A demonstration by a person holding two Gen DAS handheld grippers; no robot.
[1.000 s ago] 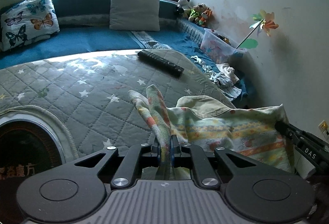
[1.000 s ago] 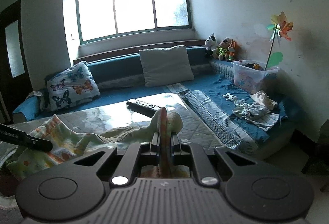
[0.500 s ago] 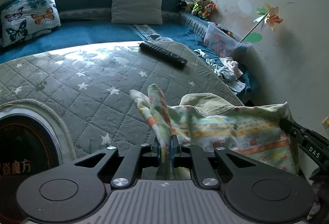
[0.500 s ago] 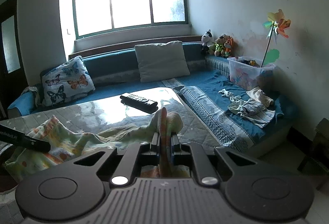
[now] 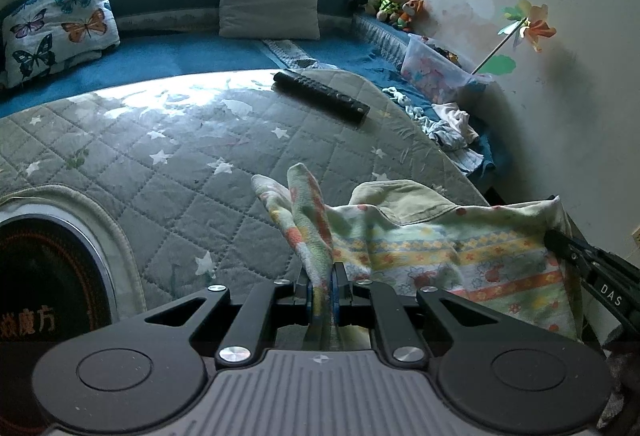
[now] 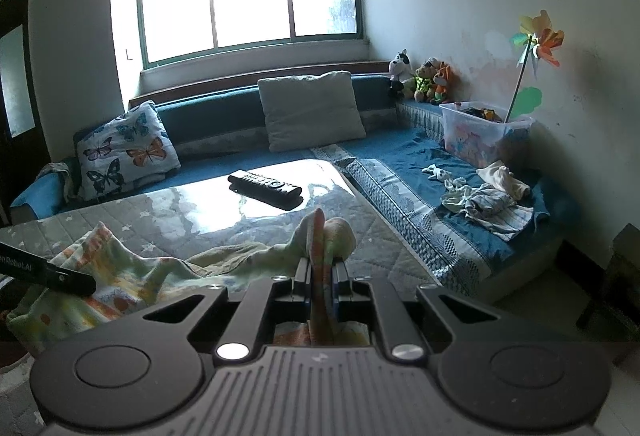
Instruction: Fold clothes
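Spanning the worktop's (image 5: 168, 140) near edge, the patterned garment (image 5: 448, 252) was found stretched lengthwise between the left hand-held gripper (image 5: 322, 290) and right hand-held gripper (image 6: 322, 278), each clamped on one corner.

The left gripper (image 5: 322, 292) body hides the near part of the patterned garment (image 5: 440, 256). The dark round panel (image 5: 44, 276) is cut by the left edge, its lettering partly unreadable. The clear bin's (image 6: 480, 136) contents are too small to tell.
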